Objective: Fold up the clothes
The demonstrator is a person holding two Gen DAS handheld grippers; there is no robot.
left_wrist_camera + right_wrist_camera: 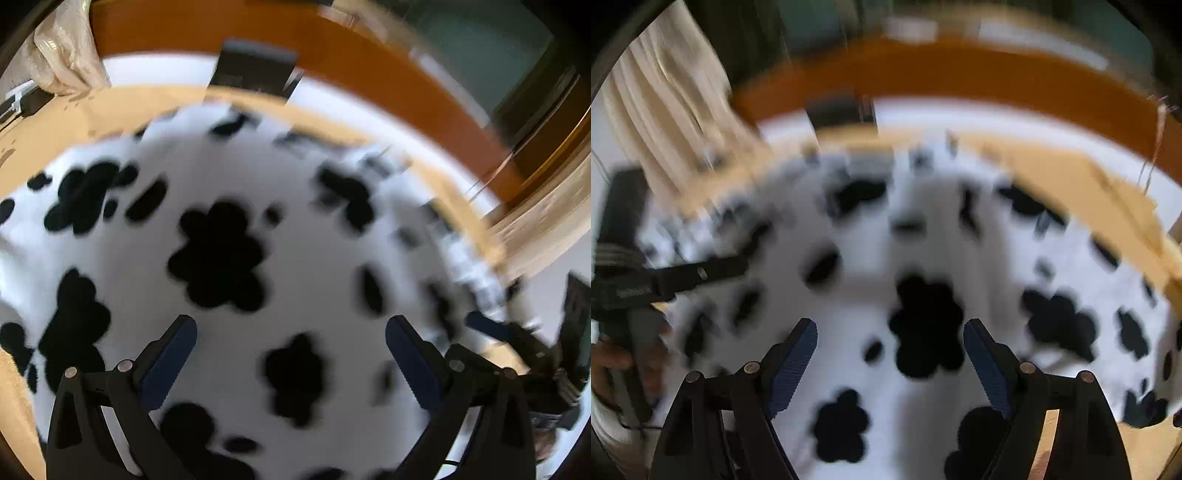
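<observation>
Both grippers (290,332) (890,332) wide open, downward.

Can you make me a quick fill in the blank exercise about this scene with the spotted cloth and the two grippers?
1. The white cloth carries ____ blotches.
2. The left gripper has its jaws ____, nothing between them.
3. The right gripper has pads coloured ____.
4. The cloth lies on a ____ surface.

Missing words: black; open; blue; tan
</observation>
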